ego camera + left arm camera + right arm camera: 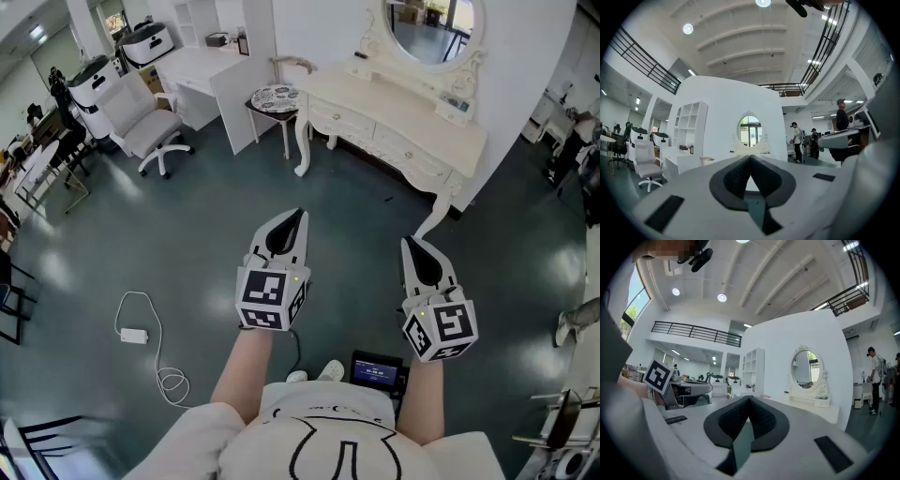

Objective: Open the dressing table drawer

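The white dressing table [394,127] with carved drawer fronts [411,153] and an oval mirror [433,28] stands against the far wall, well ahead of both grippers. It also shows small in the left gripper view, as the dressing table [749,149], and in the right gripper view [808,401]. My left gripper [298,217] is shut and empty, held level over the floor. My right gripper [410,244] is shut and empty too, a little nearer the table's right leg. Neither touches anything.
A small round stool [277,98] stands at the dressing table's left end. A white desk [211,80] and office chair [141,117] are further left. A white cable with adapter [141,342] lies on the floor. People [797,140] stand at the right.
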`<action>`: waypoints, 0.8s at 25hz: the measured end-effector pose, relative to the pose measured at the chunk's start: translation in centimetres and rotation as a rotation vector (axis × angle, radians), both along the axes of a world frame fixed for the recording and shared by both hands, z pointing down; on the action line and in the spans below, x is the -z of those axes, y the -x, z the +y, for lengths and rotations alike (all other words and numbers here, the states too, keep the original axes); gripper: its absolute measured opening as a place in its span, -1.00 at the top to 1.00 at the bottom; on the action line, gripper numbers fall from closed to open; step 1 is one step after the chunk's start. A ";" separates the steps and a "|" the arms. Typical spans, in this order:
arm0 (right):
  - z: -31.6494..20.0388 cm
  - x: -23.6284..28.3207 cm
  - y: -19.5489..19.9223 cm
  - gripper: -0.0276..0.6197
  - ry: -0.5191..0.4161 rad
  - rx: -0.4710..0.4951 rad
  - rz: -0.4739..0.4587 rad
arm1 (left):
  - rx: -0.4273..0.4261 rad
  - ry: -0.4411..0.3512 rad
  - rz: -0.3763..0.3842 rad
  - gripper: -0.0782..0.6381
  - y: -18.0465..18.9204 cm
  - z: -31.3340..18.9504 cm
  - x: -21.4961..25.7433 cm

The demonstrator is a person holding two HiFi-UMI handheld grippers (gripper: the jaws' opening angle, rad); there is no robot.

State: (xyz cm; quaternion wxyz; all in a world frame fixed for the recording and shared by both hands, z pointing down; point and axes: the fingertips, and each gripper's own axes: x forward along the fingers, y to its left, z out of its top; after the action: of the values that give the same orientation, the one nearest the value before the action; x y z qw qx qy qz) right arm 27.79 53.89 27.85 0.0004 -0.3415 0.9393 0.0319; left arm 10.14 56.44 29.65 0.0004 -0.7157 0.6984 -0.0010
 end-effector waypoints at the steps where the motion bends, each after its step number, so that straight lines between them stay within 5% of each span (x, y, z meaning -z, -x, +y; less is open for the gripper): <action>1: 0.3 0.1 0.2 0.95 -0.003 -0.003 -0.002 | -0.005 0.000 -0.005 0.73 0.1 0.3 0.0; 20: -2.2 0.3 0.1 0.95 -0.053 0.031 -0.009 | 0.024 -0.035 0.003 0.73 -0.4 -1.7 0.0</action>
State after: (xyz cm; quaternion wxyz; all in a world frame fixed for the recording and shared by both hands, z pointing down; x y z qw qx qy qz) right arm 27.72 51.73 27.60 0.0142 -0.3272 0.9432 0.0551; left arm 10.50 54.76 29.61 0.0119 -0.7071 0.7069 0.0126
